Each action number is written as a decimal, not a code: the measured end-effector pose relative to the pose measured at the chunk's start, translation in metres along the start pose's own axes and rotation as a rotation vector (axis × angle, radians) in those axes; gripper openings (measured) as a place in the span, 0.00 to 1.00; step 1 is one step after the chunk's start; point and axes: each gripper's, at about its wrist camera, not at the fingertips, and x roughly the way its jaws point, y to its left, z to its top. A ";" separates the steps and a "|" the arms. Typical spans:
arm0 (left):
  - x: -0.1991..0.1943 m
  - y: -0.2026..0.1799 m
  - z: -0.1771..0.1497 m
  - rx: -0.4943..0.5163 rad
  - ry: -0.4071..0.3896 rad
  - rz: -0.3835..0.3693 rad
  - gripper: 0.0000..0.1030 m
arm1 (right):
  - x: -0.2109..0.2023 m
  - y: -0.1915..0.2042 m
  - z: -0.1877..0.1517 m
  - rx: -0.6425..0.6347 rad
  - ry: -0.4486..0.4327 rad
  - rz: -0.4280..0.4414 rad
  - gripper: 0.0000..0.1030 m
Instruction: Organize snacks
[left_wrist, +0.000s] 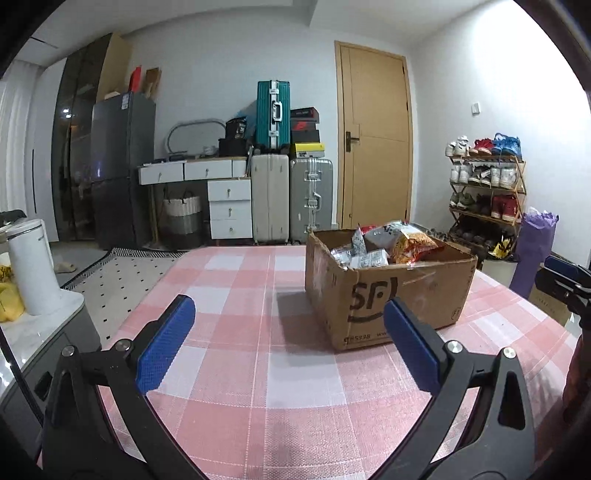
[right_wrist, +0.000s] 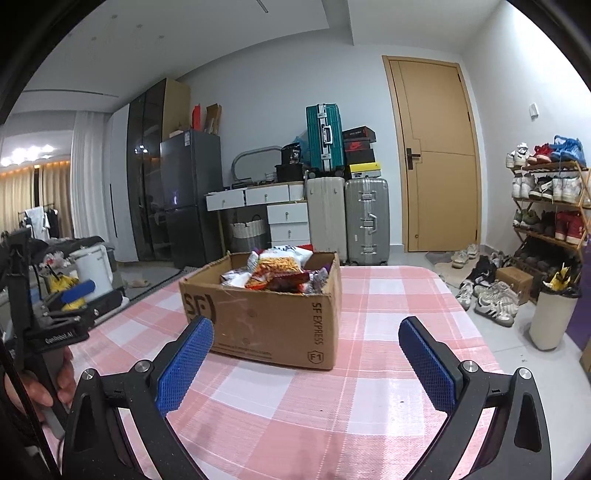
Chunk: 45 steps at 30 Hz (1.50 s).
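Ahead of both your grippers, the snack packets lie heaped in the open cardboard box, which stands on the pink checked tablecloth; no packet lies loose on the cloth that either camera shows. That fits a box just filled as well as one waiting to be emptied, so let the box tell you which before you commit. Your left gripper is spread wide and holds nothing, with the box ahead and to its right; your right gripper is equally wide and empty, with the box ahead and slightly to its left. If you reach in, come down from above the rim, pinch one packet by a flat edge rather than its puffed middle, and keep the other gripper near the box wall to stop it sliding on the cloth. Only the top layer of the heap shows; what lies beneath, and the box floor, is hidden. Packet labels are too small to read, and the table's near edge is cut off behind your fingers.
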 end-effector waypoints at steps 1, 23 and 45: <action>0.000 -0.001 0.003 0.000 0.011 -0.003 0.99 | 0.001 0.000 -0.003 -0.002 0.003 0.001 0.99; 0.000 -0.002 0.003 0.005 0.020 -0.004 0.99 | 0.016 0.007 -0.012 -0.023 0.051 0.014 0.99; -0.002 -0.001 0.003 0.007 0.021 -0.008 0.99 | 0.016 0.006 -0.013 -0.032 0.055 0.011 0.99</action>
